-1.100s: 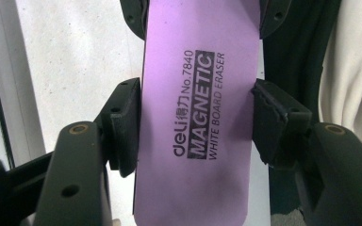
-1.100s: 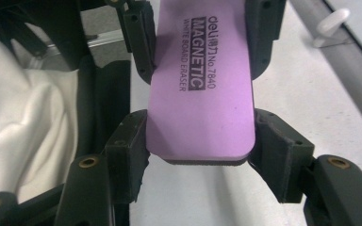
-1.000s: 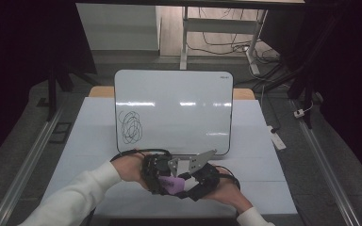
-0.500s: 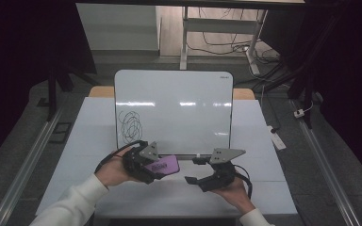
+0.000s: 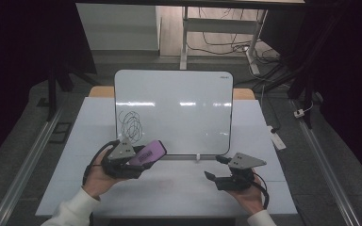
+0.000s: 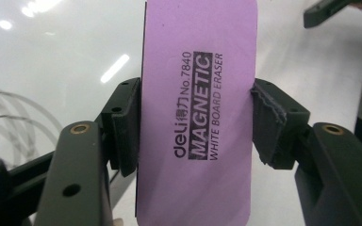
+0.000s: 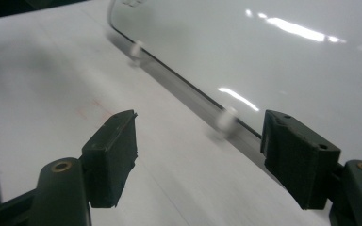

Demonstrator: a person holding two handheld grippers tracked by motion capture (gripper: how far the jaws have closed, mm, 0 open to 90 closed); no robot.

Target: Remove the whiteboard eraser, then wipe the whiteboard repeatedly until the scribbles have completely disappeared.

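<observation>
Eraser [image 6: 195, 113], purple and printed "MAGNETIC WHITE BOARD ERASER", sits clamped across its width between the 2 jaws of my left tool [image 5: 143, 157], held just above the lower left corner of the whiteboard [image 5: 179, 108] and near the black scribble [image 5: 131, 125]. My right tool [image 5: 214, 169] hovers over the white desk [image 5: 169, 188] in front of the board's lower edge, well apart from the eraser; its jaws have just been closing slightly yet stand apart, with nothing between them.
</observation>
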